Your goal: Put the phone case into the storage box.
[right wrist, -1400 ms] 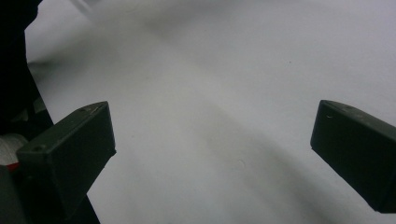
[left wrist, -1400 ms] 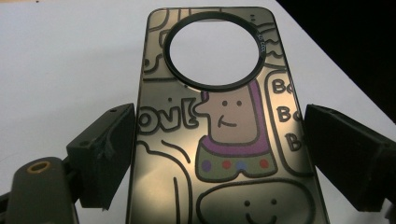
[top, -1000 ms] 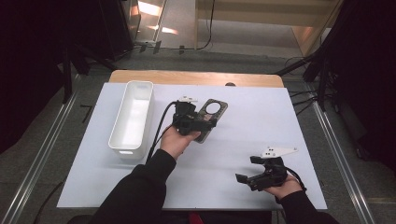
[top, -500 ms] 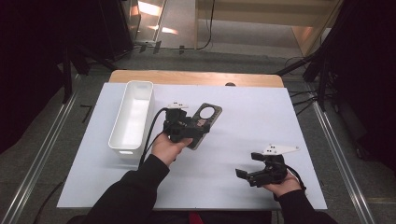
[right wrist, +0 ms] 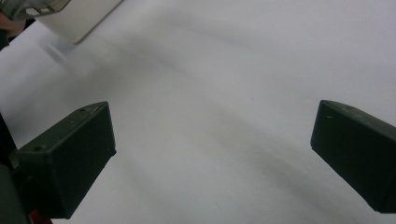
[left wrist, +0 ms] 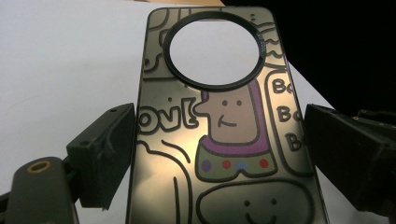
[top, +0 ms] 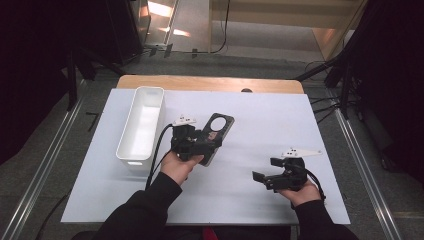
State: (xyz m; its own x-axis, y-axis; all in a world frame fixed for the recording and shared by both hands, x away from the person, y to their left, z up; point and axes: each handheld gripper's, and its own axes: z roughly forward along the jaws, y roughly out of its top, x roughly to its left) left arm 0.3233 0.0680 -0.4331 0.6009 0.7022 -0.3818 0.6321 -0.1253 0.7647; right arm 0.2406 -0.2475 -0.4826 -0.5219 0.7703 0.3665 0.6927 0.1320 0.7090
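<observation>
Clamped across the short sides of a phone case (top: 216, 137) with the left gripper (top: 209, 144): fingers (left wrist: 105, 149) set wide, one pad against each long edge, nothing slack between. Held just right of the white bin (top: 131, 159), close to its near half, over the white counter (top: 260, 100). Long axis running straight out from the fingers, ring cut-out end leading and pointing away from the bin towards the far right. Roughly in line with the bin's own length, so probably a sideways carry towards the bin next, with little turning needed. Left hand by far the nearer to the bin.

Well right of the bin, near the front edge: right gripper (top: 267, 170), fingers spread wide and holding nothing, aimed back towards the bin.

From the high view: the layout, case against bin, both hands. From the left gripper view: cartoon print on the case (left wrist: 224, 140), edge contact at both pads. From the right gripper view: bare counter between the open fingers (right wrist: 70, 158), a corner of the bin (right wrist: 79, 18) beyond.
</observation>
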